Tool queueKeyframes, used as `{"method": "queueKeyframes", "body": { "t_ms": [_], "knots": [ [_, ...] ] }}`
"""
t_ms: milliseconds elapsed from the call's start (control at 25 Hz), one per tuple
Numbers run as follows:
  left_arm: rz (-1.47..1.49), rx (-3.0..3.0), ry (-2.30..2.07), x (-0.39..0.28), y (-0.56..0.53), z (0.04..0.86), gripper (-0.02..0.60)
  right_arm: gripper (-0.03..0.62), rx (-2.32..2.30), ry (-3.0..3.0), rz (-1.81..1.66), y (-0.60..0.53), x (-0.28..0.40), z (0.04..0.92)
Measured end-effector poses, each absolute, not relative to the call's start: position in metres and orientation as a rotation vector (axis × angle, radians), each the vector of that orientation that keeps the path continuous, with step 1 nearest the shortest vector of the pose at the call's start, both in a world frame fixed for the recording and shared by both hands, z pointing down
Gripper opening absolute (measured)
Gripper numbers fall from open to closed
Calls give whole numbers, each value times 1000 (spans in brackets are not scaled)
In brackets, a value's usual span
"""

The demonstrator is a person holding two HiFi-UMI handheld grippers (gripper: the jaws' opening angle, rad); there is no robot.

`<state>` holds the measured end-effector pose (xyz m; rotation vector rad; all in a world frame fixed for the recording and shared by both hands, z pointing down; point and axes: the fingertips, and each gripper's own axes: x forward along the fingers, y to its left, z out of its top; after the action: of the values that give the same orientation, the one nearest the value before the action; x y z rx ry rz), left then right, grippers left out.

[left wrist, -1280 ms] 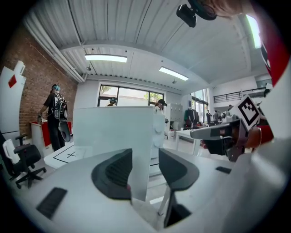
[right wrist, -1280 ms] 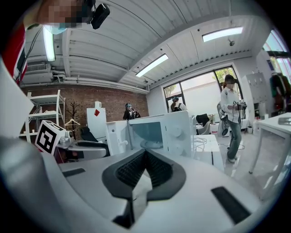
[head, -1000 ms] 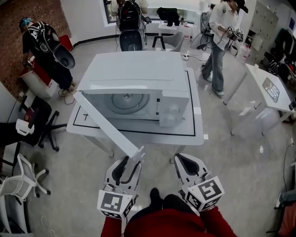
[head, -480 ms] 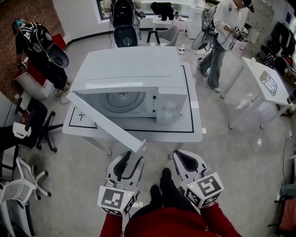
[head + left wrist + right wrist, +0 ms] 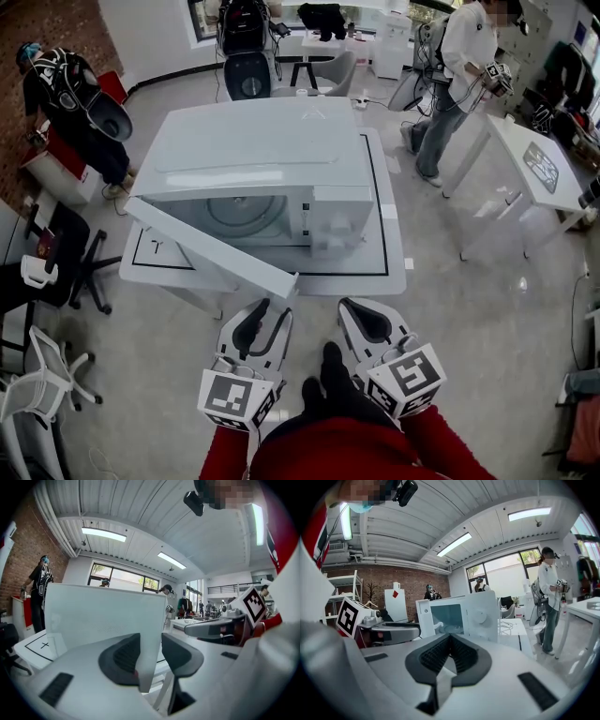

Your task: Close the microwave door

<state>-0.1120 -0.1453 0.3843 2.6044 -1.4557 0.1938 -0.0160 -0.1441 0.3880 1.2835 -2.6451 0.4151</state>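
A white microwave (image 5: pixel 262 159) stands on a white table (image 5: pixel 394 253). Its door (image 5: pixel 211 246) is open, hinged at the left and angled out toward me. My left gripper (image 5: pixel 269 319) is at the door's free edge. In the left gripper view the door panel (image 5: pixel 103 616) runs between the jaws of the left gripper (image 5: pixel 150 653). The jaws have just been closing. The left pad lies against the panel and a gap shows at the right pad. My right gripper (image 5: pixel 359 317) hangs shut and empty to the right, pointing at the microwave (image 5: pixel 459 613).
Office chairs (image 5: pixel 56 272) stand at the left. One person (image 5: pixel 66 84) is at the far left by a brick wall. Another person (image 5: pixel 459 66) stands at the back right, next to a second white table (image 5: pixel 539 169). A black chair (image 5: pixel 248 75) is behind the microwave's table.
The door has swung partway toward the microwave's front. My left gripper has moved forward with the door's edge between its jaws, and the jaws have narrowed. The right gripper has kept still.
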Motion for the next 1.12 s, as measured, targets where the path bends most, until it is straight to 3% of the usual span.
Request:
{"method": "queueKeyframes", "body": {
  "t_ms": [1120],
  "knots": [
    [116,2597,-1455,-84,-214,381,152,12,1231,-2718,339,-181,-24,381]
  ]
}}
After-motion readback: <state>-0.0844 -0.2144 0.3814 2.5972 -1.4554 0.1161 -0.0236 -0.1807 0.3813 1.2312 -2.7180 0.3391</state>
